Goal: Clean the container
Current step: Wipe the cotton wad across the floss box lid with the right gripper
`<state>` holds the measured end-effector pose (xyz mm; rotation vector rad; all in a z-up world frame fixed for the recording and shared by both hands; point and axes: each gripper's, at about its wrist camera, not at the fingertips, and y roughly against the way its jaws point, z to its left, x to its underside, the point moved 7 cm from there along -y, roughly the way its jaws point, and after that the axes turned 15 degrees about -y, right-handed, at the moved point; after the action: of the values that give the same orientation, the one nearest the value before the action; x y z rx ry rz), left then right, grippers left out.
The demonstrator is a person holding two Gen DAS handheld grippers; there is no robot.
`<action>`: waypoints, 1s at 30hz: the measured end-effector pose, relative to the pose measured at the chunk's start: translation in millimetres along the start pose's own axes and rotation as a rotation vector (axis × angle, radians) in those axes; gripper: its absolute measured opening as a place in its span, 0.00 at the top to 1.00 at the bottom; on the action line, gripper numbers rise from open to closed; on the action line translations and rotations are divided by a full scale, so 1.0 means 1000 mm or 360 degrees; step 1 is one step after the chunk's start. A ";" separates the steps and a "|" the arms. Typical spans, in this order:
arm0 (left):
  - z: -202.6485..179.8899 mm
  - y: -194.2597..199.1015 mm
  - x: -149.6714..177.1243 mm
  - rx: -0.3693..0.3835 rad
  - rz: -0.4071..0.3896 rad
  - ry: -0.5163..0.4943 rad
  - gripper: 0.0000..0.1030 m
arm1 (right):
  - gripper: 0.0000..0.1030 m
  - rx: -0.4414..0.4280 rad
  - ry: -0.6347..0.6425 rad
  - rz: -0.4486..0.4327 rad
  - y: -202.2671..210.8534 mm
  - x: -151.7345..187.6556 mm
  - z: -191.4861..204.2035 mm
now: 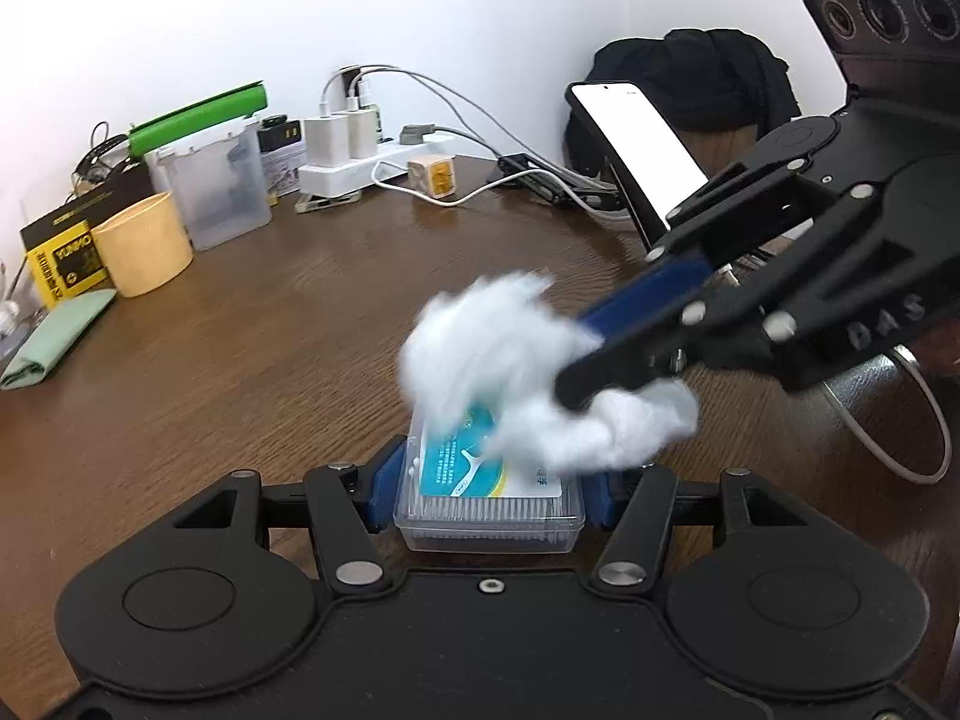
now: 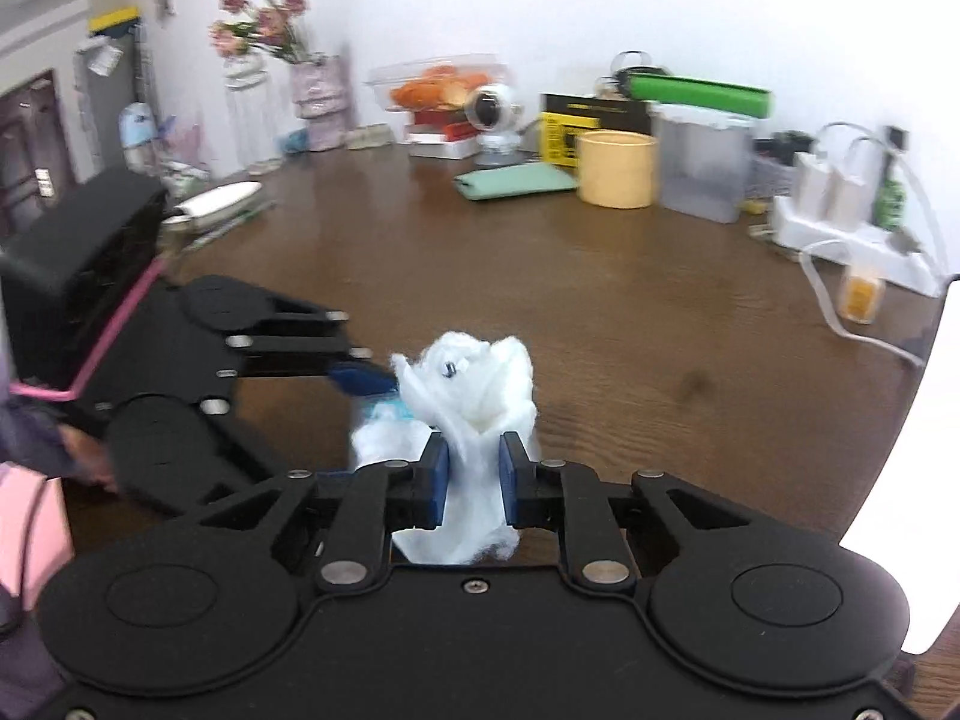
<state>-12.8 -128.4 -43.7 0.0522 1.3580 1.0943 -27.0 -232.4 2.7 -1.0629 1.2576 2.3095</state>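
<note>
The container (image 1: 489, 498), a clear lidded box with a teal label, sits low in the near middle of the left wrist view, clamped between the blue pads of the left claw (image 1: 489, 492), above the brown wooden surface (image 1: 270, 348). From largest to smallest around it: the surface spreads wide, carrying clutter along the far wall. A black backpack (image 1: 690, 78) slumps at the far right, with a lit phone (image 1: 642, 144) propped on a stand in front of it. A frosted plastic bin (image 1: 219, 192) and a yellow cup (image 1: 144, 243) stand at the far left beside a white power strip (image 1: 360, 171). The right claw (image 2: 474, 477) comes in from the right, clenched on a wad of white cotton (image 2: 474, 384); in the left wrist view the cotton (image 1: 498, 354) presses on the far part of the container's lid, blurred.
</note>
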 end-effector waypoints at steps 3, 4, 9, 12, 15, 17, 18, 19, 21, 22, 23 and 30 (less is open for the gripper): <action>0.003 -0.001 0.002 0.0036 -0.0010 0.0055 0.44 | 0.82 -0.0085 0.0030 0.0001 -0.010 -0.006 0.006; 0.004 -0.002 0.003 0.0047 -0.0012 0.0076 0.44 | 0.81 -0.0088 0.0041 -0.0001 -0.014 -0.009 0.005; 0.002 0.000 0.003 0.0021 -0.0011 0.0075 0.44 | 0.81 0.0008 0.0021 -0.0036 -0.016 -0.016 -0.016; 0.003 -0.001 0.004 0.0025 -0.0012 0.0084 0.44 | 0.81 0.0002 0.0056 -0.0026 -0.013 -0.010 -0.014; 0.002 0.000 0.003 0.0004 -0.0007 0.0068 0.44 | 0.80 -0.0080 0.0072 0.0000 -0.010 -0.009 -0.003; 0.001 0.001 0.003 -0.0008 -0.0006 0.0050 0.44 | 0.80 -0.0064 0.0069 -0.0002 -0.015 -0.011 0.001; 0.002 0.000 0.002 -0.0005 -0.0007 0.0050 0.44 | 0.80 -0.0037 0.0073 -0.0006 -0.018 -0.012 0.001; 0.003 0.000 0.003 0.0000 -0.0007 0.0056 0.44 | 0.79 -0.0012 0.0064 -0.0009 -0.019 -0.013 0.000; 0.004 0.000 0.003 0.0012 -0.0005 0.0070 0.44 | 0.79 0.0070 0.0048 -0.0016 -0.017 -0.014 -0.008; 0.004 0.000 0.003 0.0012 -0.0004 0.0067 0.44 | 0.79 0.0110 0.0047 -0.0020 -0.015 -0.015 -0.011; 0.004 0.000 0.003 0.0012 -0.0004 0.0063 0.44 | 0.79 0.0136 0.0044 -0.0017 -0.011 -0.013 -0.014; 0.002 -0.001 0.002 -0.0014 0.0002 0.0027 0.43 | 0.79 0.0093 0.0030 0.0009 -0.008 -0.004 0.003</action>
<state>-10.7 -126.4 -44.6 0.0371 1.3685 1.1044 -21.5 -224.9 1.5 -1.0649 1.3284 2.2577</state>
